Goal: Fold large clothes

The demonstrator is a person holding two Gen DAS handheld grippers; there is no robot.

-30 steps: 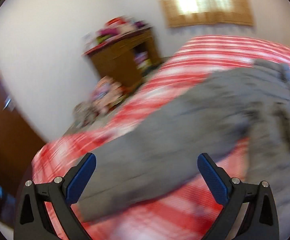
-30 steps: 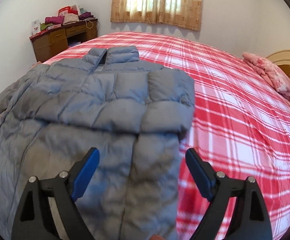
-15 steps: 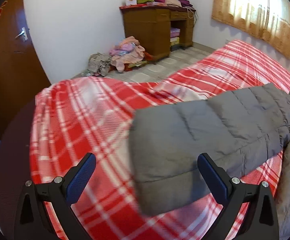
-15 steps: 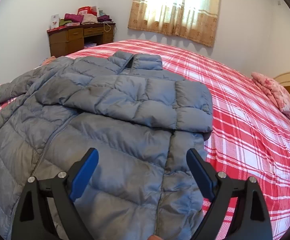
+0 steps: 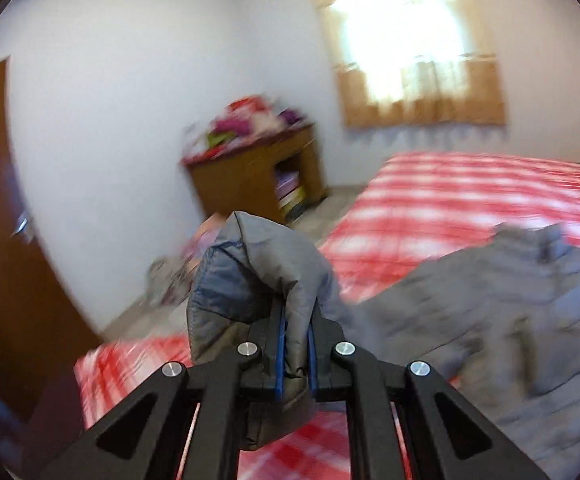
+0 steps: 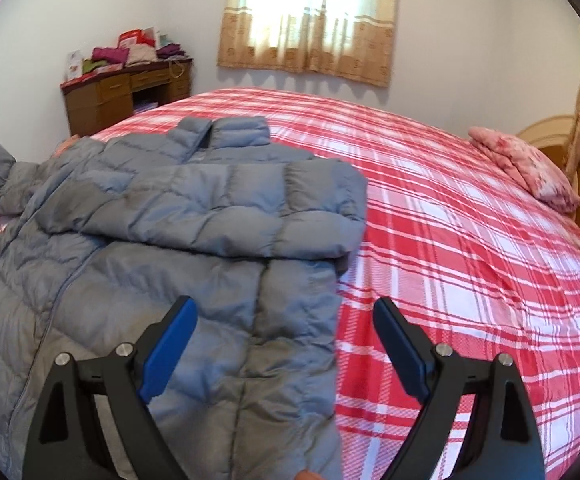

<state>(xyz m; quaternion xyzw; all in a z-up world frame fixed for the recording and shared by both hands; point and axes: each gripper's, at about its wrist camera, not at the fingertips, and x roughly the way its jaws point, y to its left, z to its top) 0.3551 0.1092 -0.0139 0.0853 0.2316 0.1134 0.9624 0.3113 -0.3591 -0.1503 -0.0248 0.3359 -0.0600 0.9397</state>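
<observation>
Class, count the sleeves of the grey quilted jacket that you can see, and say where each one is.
2. One sleeve lies folded across the grey quilted jacket's chest on the red plaid bed. The other sleeve's cuff is pinched in the left claw, lifted.

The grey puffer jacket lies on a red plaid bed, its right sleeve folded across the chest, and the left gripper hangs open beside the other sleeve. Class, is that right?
Not quite. In the left wrist view the left gripper is shut on the sleeve of the grey puffer jacket. The rest stands.

Both wrist views overlook the bed [image 6: 450,240], sharing the desk [image 5: 250,176].
</observation>
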